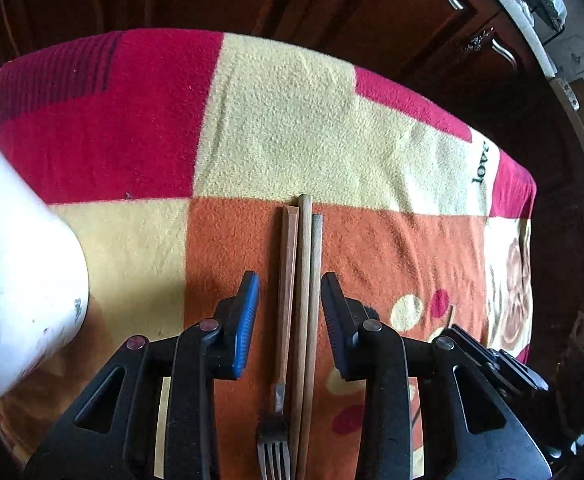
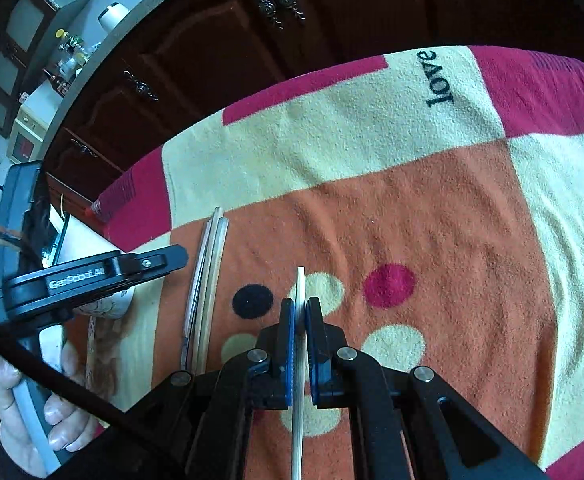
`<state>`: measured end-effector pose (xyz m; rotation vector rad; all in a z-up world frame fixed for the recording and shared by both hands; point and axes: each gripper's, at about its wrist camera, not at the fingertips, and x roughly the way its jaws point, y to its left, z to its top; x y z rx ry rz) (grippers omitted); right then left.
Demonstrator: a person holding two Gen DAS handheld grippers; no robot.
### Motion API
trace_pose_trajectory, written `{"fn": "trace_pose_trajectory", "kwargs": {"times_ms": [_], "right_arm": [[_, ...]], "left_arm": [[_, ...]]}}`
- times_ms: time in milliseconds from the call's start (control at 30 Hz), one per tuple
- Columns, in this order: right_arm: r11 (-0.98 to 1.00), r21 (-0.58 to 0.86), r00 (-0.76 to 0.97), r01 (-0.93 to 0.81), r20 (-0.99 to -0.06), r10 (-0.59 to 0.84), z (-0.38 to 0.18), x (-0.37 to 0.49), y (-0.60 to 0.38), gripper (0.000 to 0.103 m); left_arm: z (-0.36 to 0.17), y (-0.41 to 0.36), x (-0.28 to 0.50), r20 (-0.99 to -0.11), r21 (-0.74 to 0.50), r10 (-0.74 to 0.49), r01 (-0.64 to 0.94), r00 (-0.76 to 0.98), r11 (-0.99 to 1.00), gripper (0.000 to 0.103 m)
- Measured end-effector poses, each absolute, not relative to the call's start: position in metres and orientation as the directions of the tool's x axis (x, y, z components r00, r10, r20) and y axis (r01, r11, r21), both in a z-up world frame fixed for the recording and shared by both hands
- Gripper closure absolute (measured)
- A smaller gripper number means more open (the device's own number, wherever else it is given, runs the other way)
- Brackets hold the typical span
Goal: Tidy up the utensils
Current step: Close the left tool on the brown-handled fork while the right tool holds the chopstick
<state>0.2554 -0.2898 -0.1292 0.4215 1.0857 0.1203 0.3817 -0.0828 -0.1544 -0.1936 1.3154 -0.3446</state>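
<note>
A fork with a wooden handle (image 1: 285, 280) and two wooden chopsticks (image 1: 306, 280) lie side by side on the orange patch of a blanket. My left gripper (image 1: 289, 284) stands open astride them, with a small gap at each blue pad. In the right wrist view the same bundle (image 2: 207, 272) lies left of centre, with the left gripper (image 2: 177, 257) seen side-on beside it. My right gripper (image 2: 300, 312) is shut on a single pale chopstick (image 2: 300, 280), which sticks out forward above the blanket's flower print.
A patchwork blanket (image 1: 275, 120) of red, cream and orange covers the table. A white cup (image 1: 19, 264) stands close on the left of the left gripper. A hand (image 2: 23, 420) holds the left gripper's grip. Dark wooden cabinets (image 2: 219, 40) lie beyond the table's far edge.
</note>
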Motion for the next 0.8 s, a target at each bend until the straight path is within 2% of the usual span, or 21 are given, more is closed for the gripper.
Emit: {"fn": "trace_pose_trajectory", "kwargs": {"times_ms": [100, 300, 400, 800], "right_arm": [[0.914, 0.391, 0.474, 0.109, -0.829, 0.298, -0.127, 0.254, -0.292, 0.098], [0.914, 0.392, 0.475, 0.108, -0.828, 0.299, -0.125, 0.252, -0.294, 0.098], [0.916, 0.387, 0.467, 0.108, -0.833, 0.297, -0.127, 0.252, -0.293, 0.098], [0.945, 0.321, 0.39, 0.057, -0.879, 0.275, -0.14, 0.26, -0.269, 0.098]], "left_arm": [[-0.161, -0.084, 0.385, -0.926, -0.297, -0.317, 0.127, 0.204, 0.947, 0.079], [-0.171, -0.091, 0.39, -0.936, -0.273, -0.29, 0.109, 0.2, 0.956, 0.083], [-0.17, -0.09, 0.391, -0.934, -0.278, -0.293, 0.098, 0.206, 0.956, 0.095], [-0.173, -0.043, 0.336, -0.919, -0.323, -0.327, 0.055, 0.22, 0.945, 0.095]]}}
